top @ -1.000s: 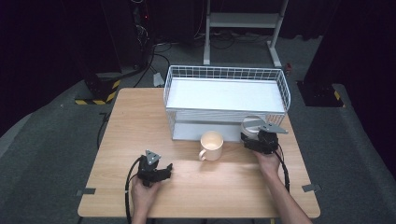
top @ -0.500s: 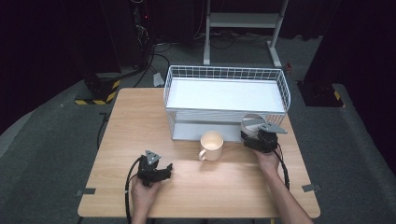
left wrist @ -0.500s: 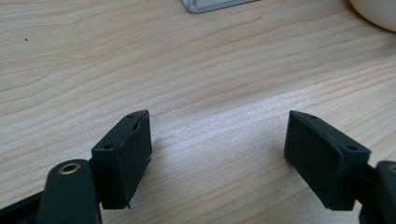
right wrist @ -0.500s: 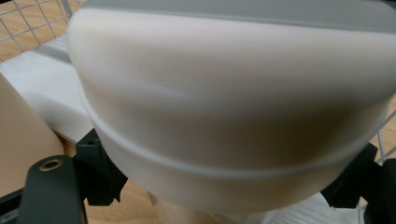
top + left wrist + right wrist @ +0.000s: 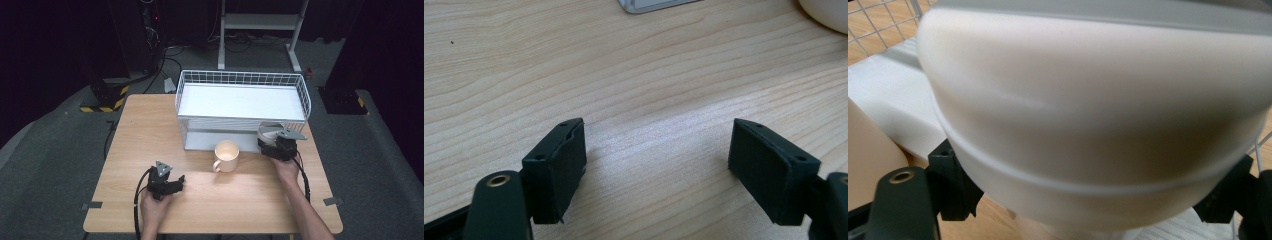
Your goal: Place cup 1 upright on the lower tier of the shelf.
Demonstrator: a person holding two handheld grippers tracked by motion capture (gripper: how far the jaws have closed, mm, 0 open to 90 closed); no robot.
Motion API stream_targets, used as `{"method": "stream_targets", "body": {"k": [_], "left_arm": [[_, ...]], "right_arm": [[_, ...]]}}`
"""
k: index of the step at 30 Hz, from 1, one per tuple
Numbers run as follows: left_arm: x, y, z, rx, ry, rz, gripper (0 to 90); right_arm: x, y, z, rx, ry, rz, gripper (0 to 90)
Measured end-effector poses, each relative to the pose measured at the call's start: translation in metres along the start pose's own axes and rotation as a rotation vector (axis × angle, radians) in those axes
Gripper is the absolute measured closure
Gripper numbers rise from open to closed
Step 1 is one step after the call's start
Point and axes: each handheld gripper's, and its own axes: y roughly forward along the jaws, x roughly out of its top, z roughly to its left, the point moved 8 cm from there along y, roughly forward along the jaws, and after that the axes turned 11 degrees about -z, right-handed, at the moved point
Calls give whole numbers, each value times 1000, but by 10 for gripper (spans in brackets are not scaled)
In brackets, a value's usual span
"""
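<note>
The right hand-held gripper (image 5: 272, 141) is closed around a white bowl (image 5: 1088, 115), a jaw pressed to each side of it, and is held at the front right corner of the wire rack (image 5: 240, 79). The left hand-held gripper (image 5: 656, 165) is seen open and empty, low over the bare wooden worktop (image 5: 150, 130) near its front edge. Between them, just in front of the rack, a cream mug (image 5: 226, 155) is set upright on the worktop.
</note>
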Motion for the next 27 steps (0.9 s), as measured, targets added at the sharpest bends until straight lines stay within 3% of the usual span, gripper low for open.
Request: {"method": "stream_targets", "body": {"k": [2, 11, 12, 19, 22, 27], "left_arm": [[0, 0, 0, -1, 4, 3, 234], [0, 0, 0, -1, 3, 3, 234], [0, 0, 0, -1, 3, 3, 234], [0, 0, 0, -1, 3, 3, 234], [0, 0, 0, -1, 3, 3, 234], [0, 0, 0, -1, 3, 3, 234]], "right_arm": [[-1, 0, 0, 8, 33, 14, 144], [-6, -1, 0, 5, 47, 56, 121], [-7, -3, 0, 2, 28, 59, 128], [-18, -11, -2, -19, 38, 103, 148], [-26, -19, 0, -30, 26, 115, 224], [-30, -23, 2, -37, 44, 130, 262]]}}
